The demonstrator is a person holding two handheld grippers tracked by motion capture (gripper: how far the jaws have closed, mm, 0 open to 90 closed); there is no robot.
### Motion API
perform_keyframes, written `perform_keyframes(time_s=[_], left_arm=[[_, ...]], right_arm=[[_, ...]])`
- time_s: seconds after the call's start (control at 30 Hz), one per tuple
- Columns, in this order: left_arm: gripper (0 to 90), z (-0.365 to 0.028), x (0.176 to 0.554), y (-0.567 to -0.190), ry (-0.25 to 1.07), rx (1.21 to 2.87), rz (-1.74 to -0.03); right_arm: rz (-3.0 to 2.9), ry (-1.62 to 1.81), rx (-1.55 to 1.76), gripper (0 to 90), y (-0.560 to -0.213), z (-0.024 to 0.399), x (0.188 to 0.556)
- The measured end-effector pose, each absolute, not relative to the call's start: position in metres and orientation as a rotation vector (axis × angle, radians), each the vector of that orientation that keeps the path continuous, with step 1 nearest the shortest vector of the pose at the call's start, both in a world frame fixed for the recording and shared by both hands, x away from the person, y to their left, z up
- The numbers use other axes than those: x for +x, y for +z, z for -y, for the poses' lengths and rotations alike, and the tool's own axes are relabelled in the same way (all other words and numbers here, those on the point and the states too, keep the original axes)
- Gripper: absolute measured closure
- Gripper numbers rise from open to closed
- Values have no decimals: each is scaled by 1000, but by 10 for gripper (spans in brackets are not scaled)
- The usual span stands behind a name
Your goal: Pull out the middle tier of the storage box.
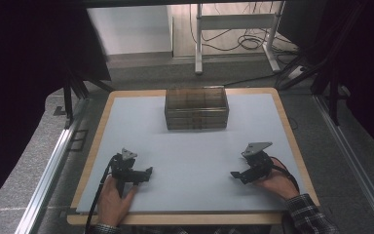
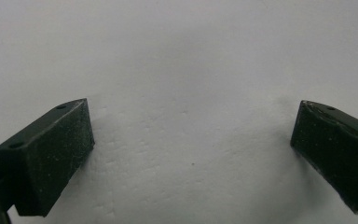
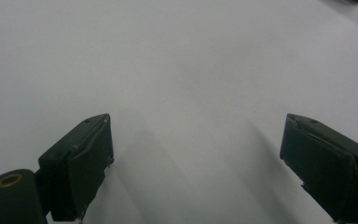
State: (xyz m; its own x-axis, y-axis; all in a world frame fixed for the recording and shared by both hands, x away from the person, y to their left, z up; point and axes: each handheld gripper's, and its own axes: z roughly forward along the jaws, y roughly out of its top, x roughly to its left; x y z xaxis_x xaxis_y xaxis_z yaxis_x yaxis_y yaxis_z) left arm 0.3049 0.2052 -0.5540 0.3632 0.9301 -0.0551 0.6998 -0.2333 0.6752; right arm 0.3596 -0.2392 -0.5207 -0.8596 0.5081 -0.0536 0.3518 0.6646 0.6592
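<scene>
Both tools rest low at the near edge of the tabletop (image 1: pixel 126 146), one in each hand. The left tool (image 1: pixel 143 175) sits at the near left, its jaws pointing toward the middle; the right tool (image 1: pixel 238 176) sits at the near right, its jaws also turned inward. The left gripper view shows the left tool (image 2: pixel 191 149) with jaws spread wide and nothing but pale surface between them. The right gripper view shows the same for the right tool (image 3: pixel 196 158): jaws spread, nothing pinched.

The only object on the pale sheet is a clear drawer box (image 1: pixel 196 108), standing at the far centre of the tabletop, well apart from both tools. It looks like a low stack of shallow transparent drawers with a divided top tier; the contents cannot be made out.

Judgement on step: start position, approach not yet begun. Neither tool touches the box, and all drawers appear shut as far as the high view allows.

Next move, as judged: one tool must travel forward to the front face of the box and line its spread jaws up with a drawer edge or pull; the other likely steadies the box so it does not slide. Risk: the box is light-looking and may shift if pulled unbraced.
</scene>
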Motion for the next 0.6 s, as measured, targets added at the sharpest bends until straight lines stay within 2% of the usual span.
perform_keyframes(time_s=[0.6], left_arm=[[0,-205,305,-554,483,2011,-1406]], right_arm=[[-2630,917,648,154,-508,235,359]])
